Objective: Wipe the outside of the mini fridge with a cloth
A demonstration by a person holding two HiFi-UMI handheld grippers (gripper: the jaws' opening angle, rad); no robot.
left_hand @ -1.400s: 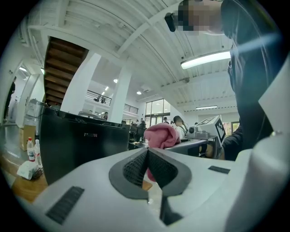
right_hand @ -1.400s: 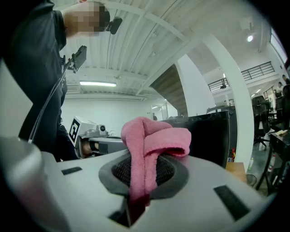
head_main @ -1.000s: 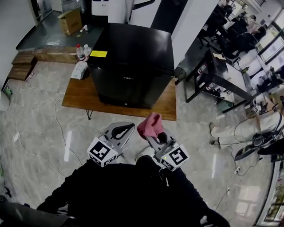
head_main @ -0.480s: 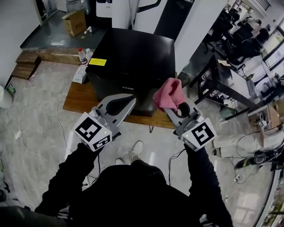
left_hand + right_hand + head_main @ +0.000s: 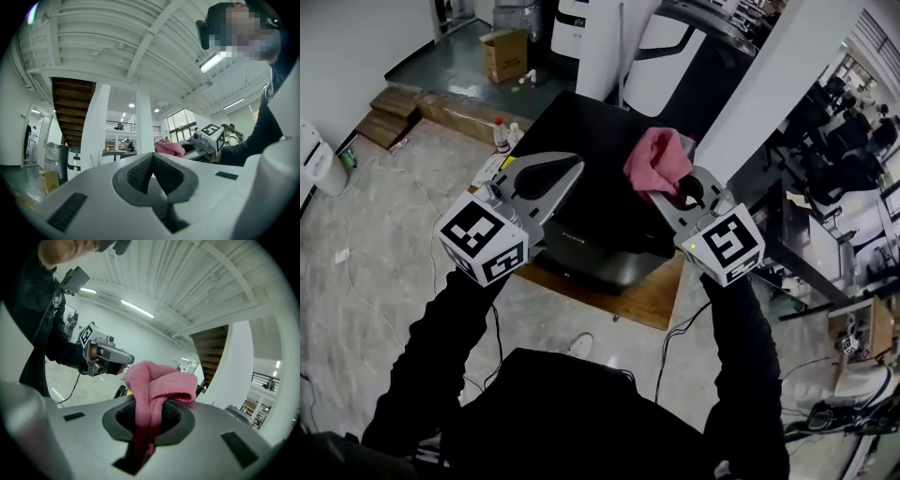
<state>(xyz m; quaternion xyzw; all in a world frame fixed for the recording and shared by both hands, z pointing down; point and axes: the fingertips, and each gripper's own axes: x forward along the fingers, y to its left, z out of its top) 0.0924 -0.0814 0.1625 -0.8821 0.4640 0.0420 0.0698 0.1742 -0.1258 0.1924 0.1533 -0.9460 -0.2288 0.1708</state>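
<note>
The black mini fridge (image 5: 592, 127) stands on a low wooden table (image 5: 649, 306), below and ahead of both grippers. My right gripper (image 5: 664, 184) is shut on a bunched pink cloth (image 5: 656, 157), held in the air over the fridge's right top. In the right gripper view the cloth (image 5: 157, 380) bulges out of the shut jaws of that gripper (image 5: 147, 414). My left gripper (image 5: 570, 164) hovers over the fridge's left side, shut with nothing in it; its pads meet in the left gripper view (image 5: 153, 163). Both grippers point upward, so the fridge is absent from both gripper views.
Bottles (image 5: 500, 132) and a white packet sit on the table's left end. A cardboard box (image 5: 508, 53) and wooden steps (image 5: 389, 101) lie behind at left, and a white pillar (image 5: 748, 103) rises at right. Desks (image 5: 848, 150) fill the far right.
Both grippers have risen from waist height near the floor up to above the fridge top. The right one carried the pink cloth along; the head view now sits closer over the fridge.
</note>
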